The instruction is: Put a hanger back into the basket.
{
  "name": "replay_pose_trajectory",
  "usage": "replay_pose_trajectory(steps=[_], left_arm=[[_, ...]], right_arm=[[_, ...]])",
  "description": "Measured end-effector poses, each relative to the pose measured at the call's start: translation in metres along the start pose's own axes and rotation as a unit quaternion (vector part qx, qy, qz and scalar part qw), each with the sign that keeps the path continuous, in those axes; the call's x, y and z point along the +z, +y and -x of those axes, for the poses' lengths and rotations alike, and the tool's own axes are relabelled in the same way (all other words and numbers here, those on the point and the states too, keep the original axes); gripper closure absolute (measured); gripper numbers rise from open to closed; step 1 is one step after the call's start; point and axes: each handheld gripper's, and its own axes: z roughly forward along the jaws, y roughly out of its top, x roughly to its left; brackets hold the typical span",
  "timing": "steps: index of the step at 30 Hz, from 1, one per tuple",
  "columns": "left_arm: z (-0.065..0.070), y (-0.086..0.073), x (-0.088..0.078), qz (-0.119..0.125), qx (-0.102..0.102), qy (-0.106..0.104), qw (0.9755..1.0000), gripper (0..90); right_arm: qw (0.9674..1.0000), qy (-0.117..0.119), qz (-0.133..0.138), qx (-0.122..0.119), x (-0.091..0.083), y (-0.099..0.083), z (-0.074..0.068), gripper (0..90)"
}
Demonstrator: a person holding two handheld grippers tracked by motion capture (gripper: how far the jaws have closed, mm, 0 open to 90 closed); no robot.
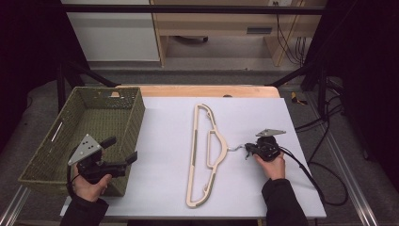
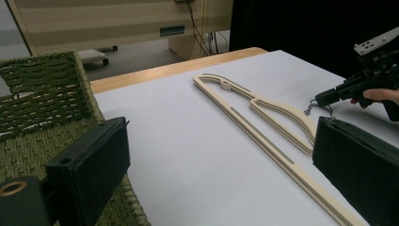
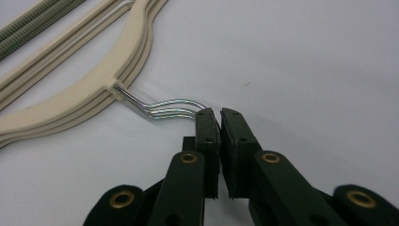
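Right claw (image 3: 217, 113) clamped on the hangers' (image 1: 203, 155) metal hooks (image 3: 174, 107).
Left claw (image 1: 123, 149) gapes wide over the green woven basket's (image 1: 44, 157) near corner at the surface's left edge.

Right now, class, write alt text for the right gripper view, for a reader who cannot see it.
The right gripper, its two black jaws closed, clamps the metal hooks of cream hangers lying stacked on a white table. The hooks curve from the hangers' necks into the gap between the pads.
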Motion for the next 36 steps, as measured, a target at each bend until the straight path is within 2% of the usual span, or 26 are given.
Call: replay_pose_trajectory(steps=[1, 3, 7, 13, 15, 18, 22, 26, 28, 29, 30, 31, 32, 33, 34, 36], left_arm=[[0.0, 0.0, 0.0, -0.001, 0.001, 0.0, 1.0, 4.6], [0.0, 0.0, 0.001, -0.002, 0.001, 0.0, 1.0, 4.6], [0.002, 0.0, 0.001, -0.002, 0.003, -0.001, 1.0, 5.0], [0.011, 0.001, 0.005, -0.002, 0.008, -0.008, 0.9999, 5.6], [0.017, 0.001, 0.008, -0.005, 0.011, -0.012, 0.9999, 5.8], [0.023, 0.002, 0.01, -0.007, 0.013, -0.016, 0.9998, 6.0], [0.039, 0.003, 0.018, -0.013, 0.017, -0.022, 0.9995, 6.4], [0.059, 0.005, 0.035, -0.032, 0.022, -0.032, 0.9987, 6.7], [0.076, 0.007, 0.052, -0.052, 0.026, -0.045, 0.9973, 7.1], [0.076, 0.007, 0.052, -0.052, 0.026, -0.045, 0.9973, 7.2], [0.082, 0.007, 0.059, -0.057, 0.03, -0.05, 0.9967, 7.2], [0.092, 0.007, 0.075, -0.068, 0.04, -0.058, 0.9952, 7.9], [0.092, 0.007, 0.075, -0.068, 0.04, -0.058, 0.9952, 8.0], [0.102, 0.007, 0.09, -0.078, 0.043, -0.066, 0.9939, 8.1], [0.102, 0.007, 0.09, -0.078, 0.043, -0.066, 0.9939, 8.6], [0.11, 0.008, 0.107, -0.085, 0.044, -0.079, 0.9923, 9.5]], right_arm=[[1.0, 0.001, -0.001, 0.009, -0.001, 0.0, -0.001, 86.4], [1.0, 0.003, 0.005, 0.005, -0.002, 0.0, 0.001, 86.9], [0.9997, 0.009, 0.015, 0.015, -0.007, 0.002, 0.0, 87.6], [0.9993, 0.014, 0.033, 0.014, -0.016, 0.007, -0.002, 88.1], [0.9985, 0.018, 0.05, 0.011, -0.023, 0.011, -0.005, 88.3], [0.9981, 0.02, 0.058, 0.006, -0.029, 0.014, -0.008, 88.5], [0.9972, 0.023, 0.071, -0.005, -0.041, 0.021, -0.015, 88.7], [0.9963, 0.027, 0.081, -0.012, -0.049, 0.026, -0.021, 88.8], [0.9961, 0.03, 0.082, -0.012, -0.052, 0.028, -0.025, 88.9], [0.9959, 0.03, 0.083, -0.018, -0.052, 0.029, -0.025, 88.8], [0.9959, 0.03, 0.083, -0.018, -0.052, 0.029, -0.025, 88.8], [0.9959, 0.031, 0.083, -0.017, -0.053, 0.029, -0.026, 88.9], [0.9959, 0.031, 0.083, -0.017, -0.053, 0.029, -0.026, 88.9], [0.9961, 0.032, 0.082, -0.015, -0.052, 0.029, -0.026, 88.9], [0.9961, 0.032, 0.082, -0.015, -0.052, 0.029, -0.026, 88.9], [0.9959, 0.033, 0.082, -0.019, -0.051, 0.029, -0.027, 88.8]])
